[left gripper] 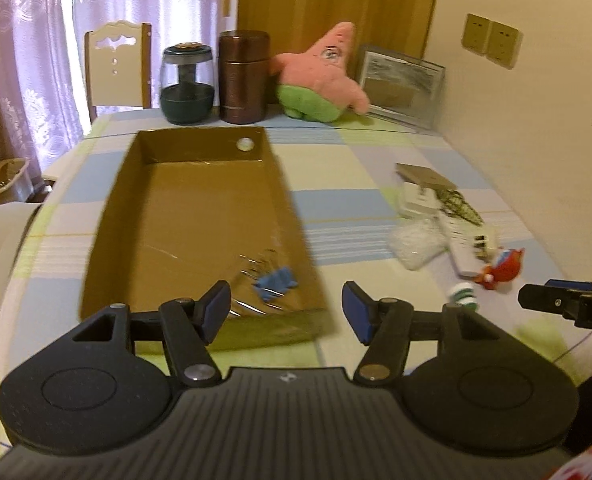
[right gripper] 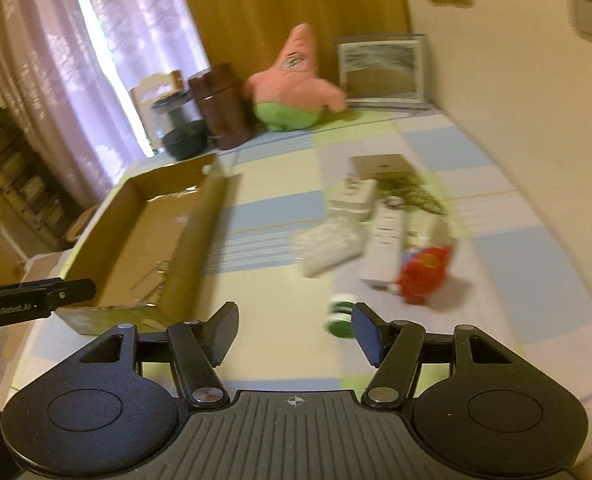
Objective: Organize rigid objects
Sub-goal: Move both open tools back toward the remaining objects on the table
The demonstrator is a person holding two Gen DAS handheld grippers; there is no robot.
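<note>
Blue clip [left gripper: 276, 286] in the cardboard box [left gripper: 200, 184] shows only from the left wrist; both grippers' fingers spread, empty

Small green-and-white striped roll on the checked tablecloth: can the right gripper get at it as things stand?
Probably yes. The small green-and-white striped roll lies apart from the clutter, just ahead of the open, empty right gripper, nothing between.
</note>
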